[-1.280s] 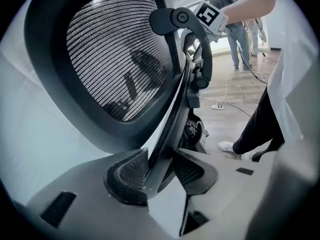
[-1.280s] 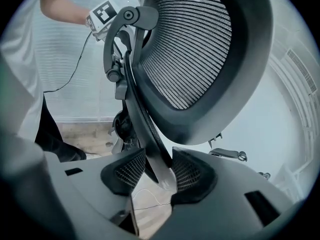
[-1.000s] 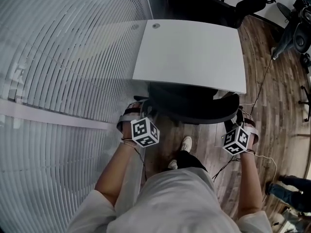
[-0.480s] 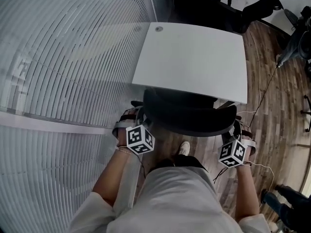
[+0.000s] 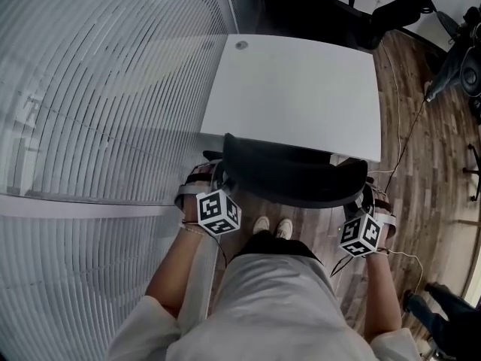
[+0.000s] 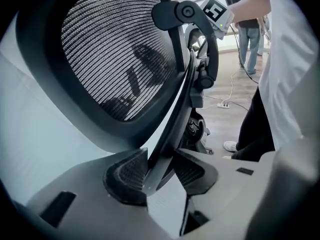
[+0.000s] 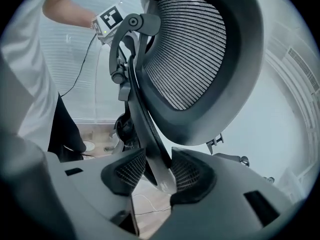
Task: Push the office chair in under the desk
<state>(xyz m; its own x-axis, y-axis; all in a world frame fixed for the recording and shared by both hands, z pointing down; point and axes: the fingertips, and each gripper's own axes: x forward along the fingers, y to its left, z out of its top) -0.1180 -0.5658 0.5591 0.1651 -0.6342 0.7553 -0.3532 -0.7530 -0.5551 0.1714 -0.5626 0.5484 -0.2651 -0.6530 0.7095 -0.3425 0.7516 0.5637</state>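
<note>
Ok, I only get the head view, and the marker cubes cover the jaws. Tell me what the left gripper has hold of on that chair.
Observer: The left gripper has its pads closed on the backrest rim, one pad against each face.
Operator: Now the right one.
Observer: The right gripper grips the opposite side edge of that rim in the same way.
Operator: Describe the backrest's build.
Observer: Its panel is see-through mesh set in a solid black frame.
</note>
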